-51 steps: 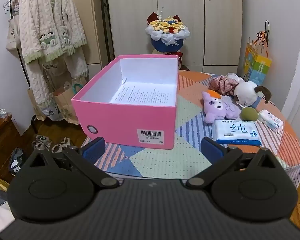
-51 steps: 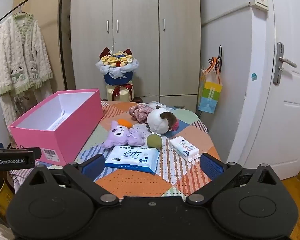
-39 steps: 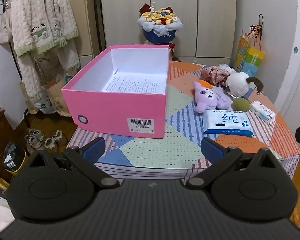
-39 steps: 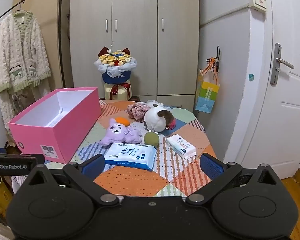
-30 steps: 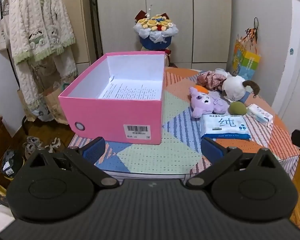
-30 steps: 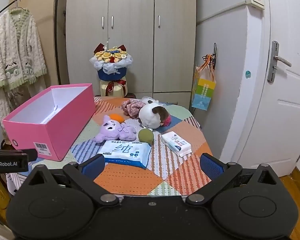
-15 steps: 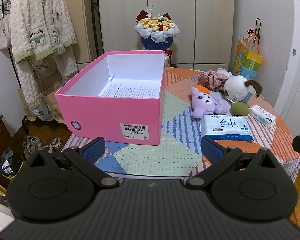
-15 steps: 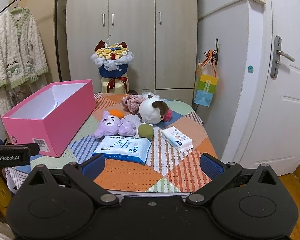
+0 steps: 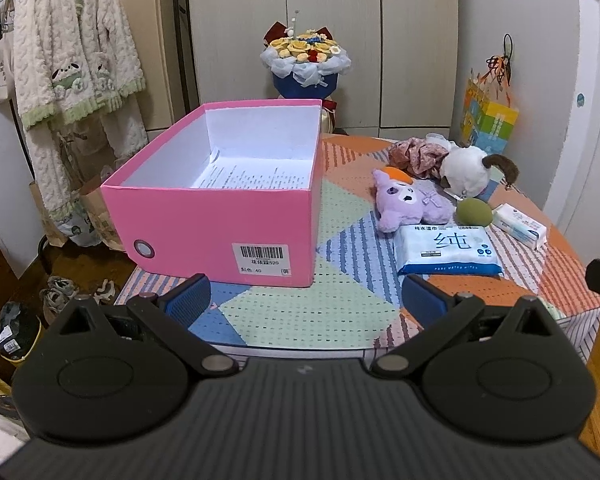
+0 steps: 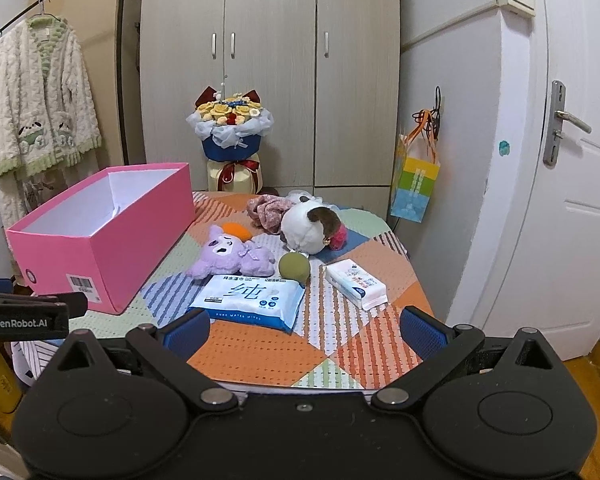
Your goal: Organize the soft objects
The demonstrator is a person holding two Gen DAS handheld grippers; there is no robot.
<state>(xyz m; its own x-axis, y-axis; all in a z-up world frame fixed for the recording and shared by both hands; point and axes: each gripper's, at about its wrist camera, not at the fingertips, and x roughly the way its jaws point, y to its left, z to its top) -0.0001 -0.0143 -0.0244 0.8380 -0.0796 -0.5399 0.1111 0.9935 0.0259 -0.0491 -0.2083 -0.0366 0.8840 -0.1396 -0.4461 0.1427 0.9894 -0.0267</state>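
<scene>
Left gripper (image 9: 304,298) and right gripper (image 10: 304,327) — jaws spread wide, empty | purple plush (image 10: 231,259) on worktop (image 10: 255,350) right of empty pink box (image 9: 219,208), touching wet-wipe pack (image 10: 247,296) | judged light, squashy, non-fragile — pinch the body, not the ears.

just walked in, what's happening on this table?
A person holds two grippers, both open and empty, back from the table's near edge. The pink box holds only a printed sheet. The purple plush, white plush, green ball and wipes pack lie beside it, none packed yet.
</scene>
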